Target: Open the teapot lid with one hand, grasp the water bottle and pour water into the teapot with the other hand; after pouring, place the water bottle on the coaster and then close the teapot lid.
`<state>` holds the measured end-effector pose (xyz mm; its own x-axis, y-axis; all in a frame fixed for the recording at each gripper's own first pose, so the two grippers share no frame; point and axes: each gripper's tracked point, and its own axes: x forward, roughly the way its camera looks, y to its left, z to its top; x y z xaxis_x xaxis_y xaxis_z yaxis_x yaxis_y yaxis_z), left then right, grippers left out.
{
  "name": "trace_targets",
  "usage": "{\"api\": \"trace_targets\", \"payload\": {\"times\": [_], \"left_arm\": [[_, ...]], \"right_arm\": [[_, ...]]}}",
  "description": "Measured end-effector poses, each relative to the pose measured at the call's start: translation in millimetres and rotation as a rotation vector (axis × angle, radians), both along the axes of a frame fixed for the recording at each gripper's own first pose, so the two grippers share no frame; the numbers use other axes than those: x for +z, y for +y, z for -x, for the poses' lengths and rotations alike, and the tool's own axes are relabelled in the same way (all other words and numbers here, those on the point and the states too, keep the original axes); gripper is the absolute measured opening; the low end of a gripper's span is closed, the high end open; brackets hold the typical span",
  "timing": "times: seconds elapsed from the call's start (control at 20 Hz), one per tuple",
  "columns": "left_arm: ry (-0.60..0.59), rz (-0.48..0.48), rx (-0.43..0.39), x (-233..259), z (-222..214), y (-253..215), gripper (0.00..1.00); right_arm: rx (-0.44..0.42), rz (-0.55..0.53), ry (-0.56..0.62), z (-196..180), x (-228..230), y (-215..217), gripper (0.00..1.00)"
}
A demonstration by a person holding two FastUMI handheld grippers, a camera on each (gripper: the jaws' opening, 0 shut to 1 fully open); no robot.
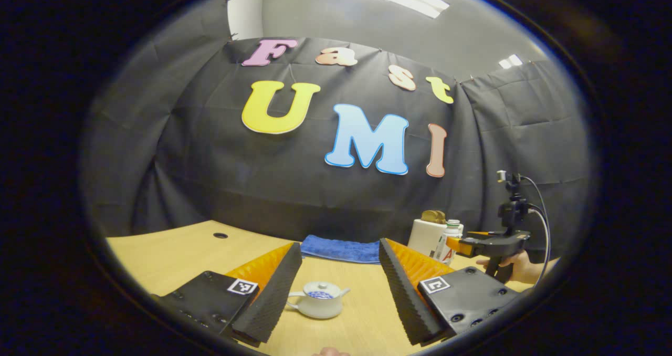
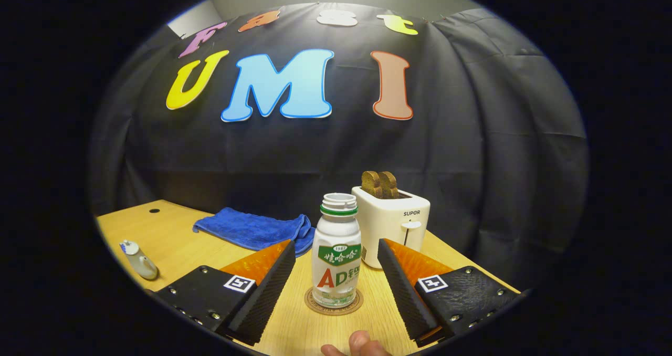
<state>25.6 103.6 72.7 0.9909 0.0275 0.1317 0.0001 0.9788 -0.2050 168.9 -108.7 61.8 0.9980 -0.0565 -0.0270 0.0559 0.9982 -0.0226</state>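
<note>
In the left gripper view, the left gripper (image 1: 340, 288) hangs low over the desk (image 1: 173, 245) with its jaws spread wide and nothing between them, and the teapot (image 1: 318, 299) sits right in the gap, touching neither finger. Its lid (image 1: 321, 288) looks to be on, so either the opening step has not begun or the closing is done; from this alone I cannot tell which. Off to the side, a hand (image 1: 517, 268) holds the right gripper (image 1: 458, 243) up near the water bottle (image 1: 449, 239) and the toaster (image 1: 426, 235). Over to the right gripper view: the right gripper (image 2: 336, 288) has its jaws wide apart, holding nothing, and the water bottle (image 2: 336, 251) stands upright on the coaster (image 2: 334, 303) between them, cap off, untouched. The teapot (image 2: 138, 260) sits well off at the desk's far side. A blue towel (image 2: 254, 230) lies behind.
</note>
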Motion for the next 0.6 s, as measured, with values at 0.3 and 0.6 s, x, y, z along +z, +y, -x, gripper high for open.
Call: {"api": "trace_targets", "payload": {"times": [0.3, 0.6], "left_arm": [[0.110, -0.036, -0.027, -52, -7, -58, 0.99], [0.130, -0.067, 0.004, -72, 8, -77, 0.99]], "right_arm": [[0.092, -0.046, -0.045, 115, -25, 67, 0.99], [0.062, -0.033, 0.021, 148, -64, 93, 0.99]]}}
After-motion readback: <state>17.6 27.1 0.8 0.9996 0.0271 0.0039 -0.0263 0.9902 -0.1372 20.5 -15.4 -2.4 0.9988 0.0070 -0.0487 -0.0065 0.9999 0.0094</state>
